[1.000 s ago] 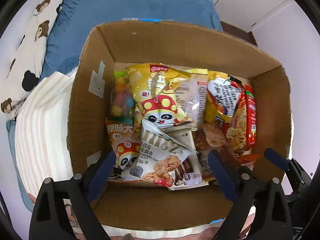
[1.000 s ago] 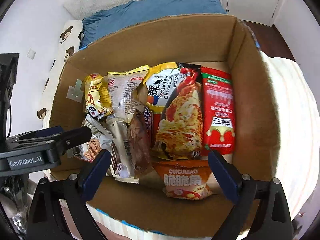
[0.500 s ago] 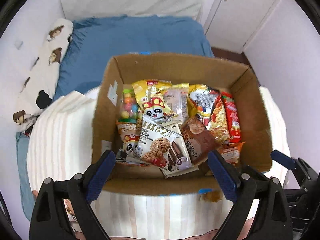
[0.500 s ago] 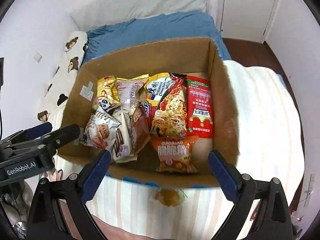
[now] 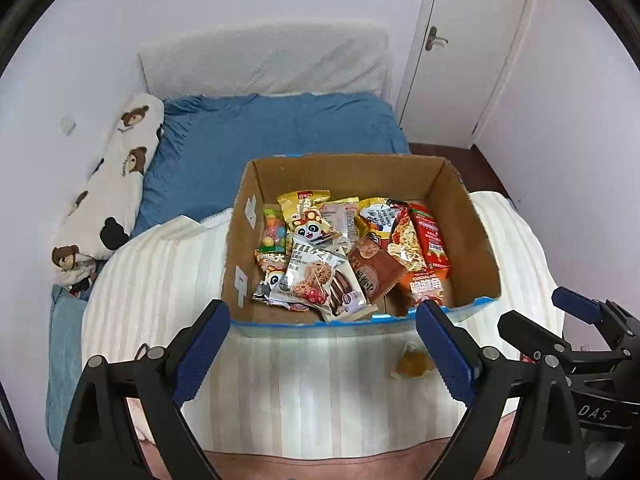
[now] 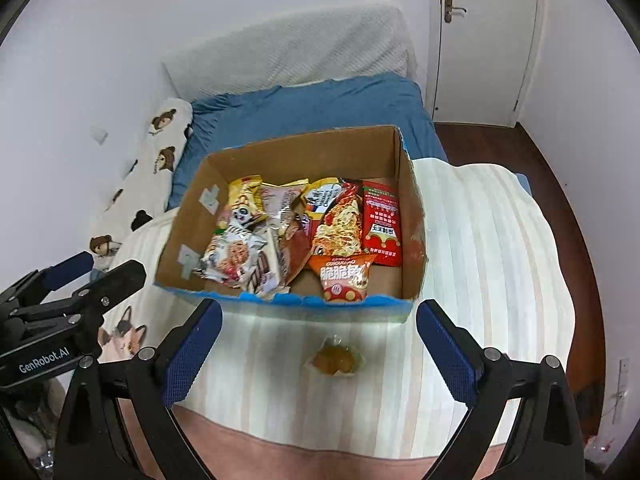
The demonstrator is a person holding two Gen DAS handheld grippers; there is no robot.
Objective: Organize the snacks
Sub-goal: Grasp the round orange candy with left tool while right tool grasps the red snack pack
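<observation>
A cardboard box (image 5: 480, 240) (image 6: 176, 232) stands on a striped white blanket and holds several snack packets, among them a panda chip bag (image 5: 308, 216), an oat bar packet (image 5: 312, 276), a noodle packet (image 6: 338, 220) and an orange snack bag (image 6: 344, 276). A small yellow wrapped snack (image 5: 414, 362) (image 6: 334, 360) lies on the blanket just in front of the box. My left gripper (image 5: 320, 348) is open and empty, in front of the box. My right gripper (image 6: 316, 350) is open and empty, with the yellow snack between its fingers' line of sight, below it.
The striped blanket (image 6: 480, 260) covers the near bed. A blue sheet (image 5: 280, 128), a bear-print pillow (image 5: 116, 172) and a white headboard lie behind. A door (image 6: 484, 40) and wooden floor (image 6: 560, 184) are at right. The other gripper shows at each view's edge.
Both grippers have pulled back and up from inside the box. The box now looks small and the yellow snack in front of it has come into view.
</observation>
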